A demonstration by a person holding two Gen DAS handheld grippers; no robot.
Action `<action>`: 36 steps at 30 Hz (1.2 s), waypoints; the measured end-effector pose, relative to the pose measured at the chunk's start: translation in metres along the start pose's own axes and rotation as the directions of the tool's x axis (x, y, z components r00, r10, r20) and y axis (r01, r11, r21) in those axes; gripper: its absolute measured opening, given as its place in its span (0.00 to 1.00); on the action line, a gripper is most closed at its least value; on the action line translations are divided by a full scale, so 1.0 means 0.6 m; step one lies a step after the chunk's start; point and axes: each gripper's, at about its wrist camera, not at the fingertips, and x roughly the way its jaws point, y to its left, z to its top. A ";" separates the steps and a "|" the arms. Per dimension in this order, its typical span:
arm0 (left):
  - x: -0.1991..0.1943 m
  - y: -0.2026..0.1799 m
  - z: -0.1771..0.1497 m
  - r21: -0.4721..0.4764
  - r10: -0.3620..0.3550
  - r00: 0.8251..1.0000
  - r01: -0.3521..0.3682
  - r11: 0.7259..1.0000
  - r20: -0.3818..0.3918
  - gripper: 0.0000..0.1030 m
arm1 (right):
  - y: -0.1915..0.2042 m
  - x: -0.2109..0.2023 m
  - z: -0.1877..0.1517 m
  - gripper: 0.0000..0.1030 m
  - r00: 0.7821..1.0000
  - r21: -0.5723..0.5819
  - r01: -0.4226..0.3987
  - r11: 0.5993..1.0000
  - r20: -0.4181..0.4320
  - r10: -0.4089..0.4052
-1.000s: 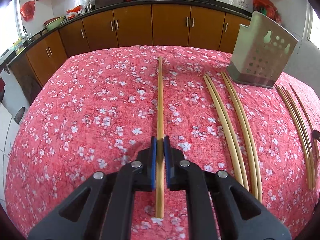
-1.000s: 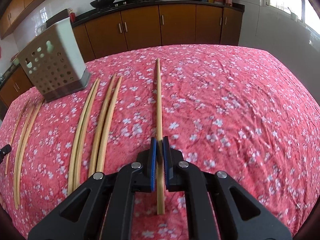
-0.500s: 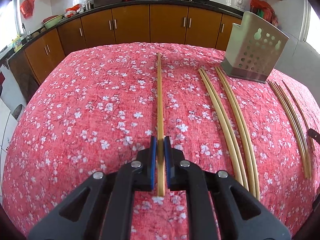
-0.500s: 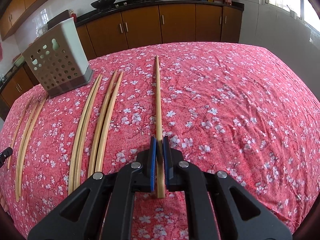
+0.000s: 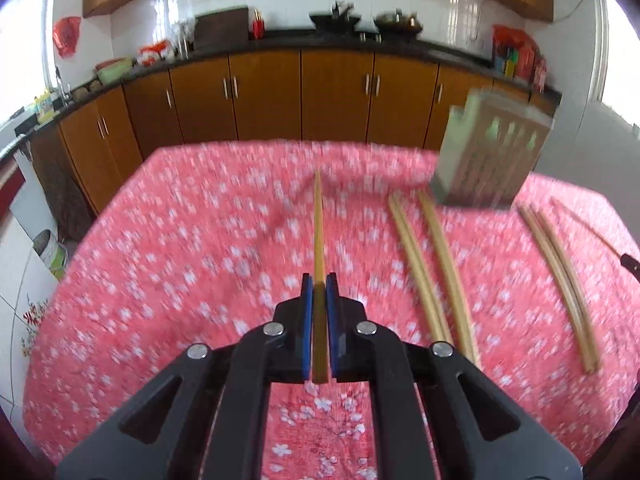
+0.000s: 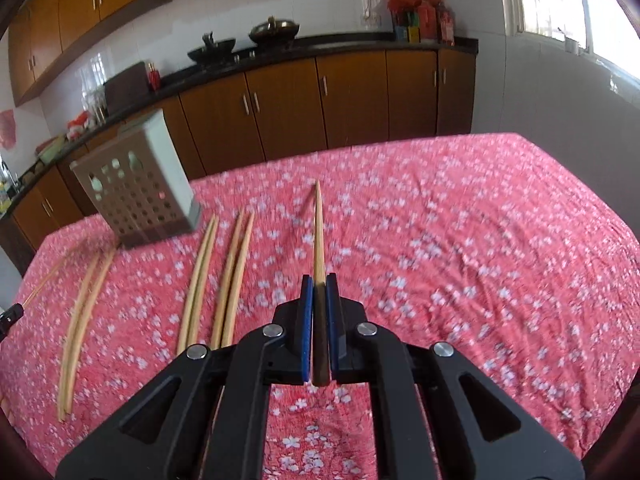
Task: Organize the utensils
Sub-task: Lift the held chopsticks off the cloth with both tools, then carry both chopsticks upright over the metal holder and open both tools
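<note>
My left gripper (image 5: pixel 319 280) is shut on a single wooden chopstick (image 5: pixel 318 224) and holds it lifted above the red floral tablecloth (image 5: pixel 180 264), tip pointing away. My right gripper (image 6: pixel 319 280) is shut on another chopstick (image 6: pixel 318 228), also raised off the cloth. The perforated metal utensil holder (image 5: pixel 486 156) stands at the far right of the left wrist view and at the far left of the right wrist view (image 6: pixel 136 196). Several chopstick pairs (image 5: pixel 434 264) lie on the cloth in front of the holder, also seen in the right wrist view (image 6: pixel 218 276).
Another chopstick pair (image 5: pixel 560 276) lies right of the holder and shows at the left of the right wrist view (image 6: pixel 82 316). Brown kitchen cabinets (image 5: pixel 304 96) and a dark counter run behind the table. The table's edges curve off on all sides.
Both grippers have risen and tilted up with their chopsticks, which have left the cloth. The table and holder now look farther away and the view is blurred by motion.
</note>
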 end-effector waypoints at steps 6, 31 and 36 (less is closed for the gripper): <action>-0.073 0.007 0.063 -0.050 -0.001 0.987 0.009 0.999 0.158 0.07 | -0.006 -0.044 0.045 0.07 0.993 0.027 -0.020 0.999 0.117 0.017; -0.211 -0.063 0.297 -0.045 -0.063 0.874 0.096 0.994 0.482 0.07 | 0.086 -0.168 0.267 0.07 0.845 -0.007 -0.259 0.966 0.483 0.230; -0.225 -0.106 0.336 -0.049 -0.125 0.832 0.180 0.983 0.540 0.07 | 0.133 -0.166 0.291 0.07 0.787 -0.036 -0.312 0.949 0.549 0.280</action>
